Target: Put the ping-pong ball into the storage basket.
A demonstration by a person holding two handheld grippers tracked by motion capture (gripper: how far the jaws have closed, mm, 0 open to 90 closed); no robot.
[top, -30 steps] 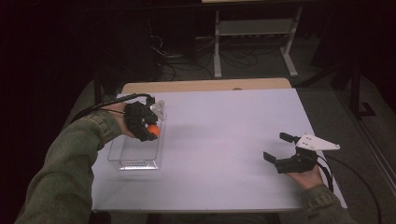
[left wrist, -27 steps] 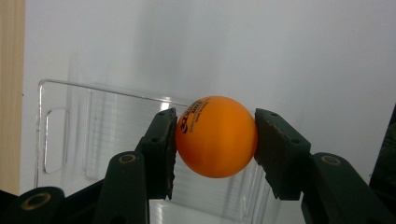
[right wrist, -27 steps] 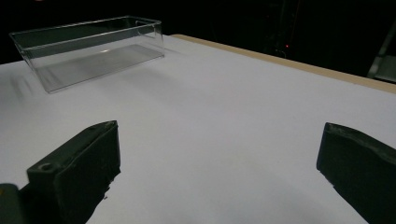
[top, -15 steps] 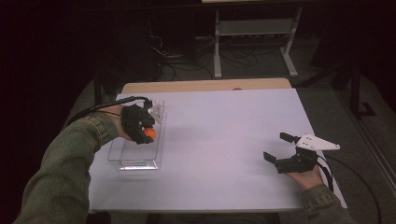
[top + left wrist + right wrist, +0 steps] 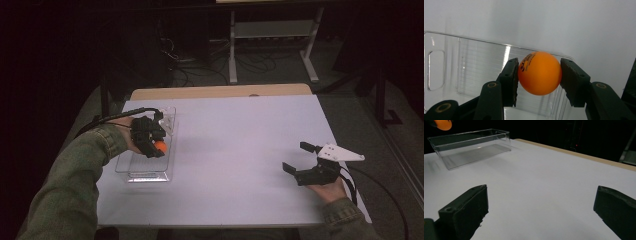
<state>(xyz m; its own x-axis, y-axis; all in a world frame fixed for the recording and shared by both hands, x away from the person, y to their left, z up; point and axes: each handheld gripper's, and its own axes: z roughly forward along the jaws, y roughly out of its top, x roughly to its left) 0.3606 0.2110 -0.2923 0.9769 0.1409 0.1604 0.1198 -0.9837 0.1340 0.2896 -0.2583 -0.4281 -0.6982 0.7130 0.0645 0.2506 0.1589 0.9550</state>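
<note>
While left tool point(image 5: 539, 82) grips one orange ball point(image 5: 539, 73): one clear bin point(image 5: 147, 165), right tool point(image 5: 299, 158) wide.

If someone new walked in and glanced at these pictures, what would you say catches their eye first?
The bright orange ball stands out first, pinched between the two black jaws of the left gripper above the clear plastic bin at the left of the white table. Next is the right gripper, resting open near the table's right edge with nothing between its jaws.
</note>
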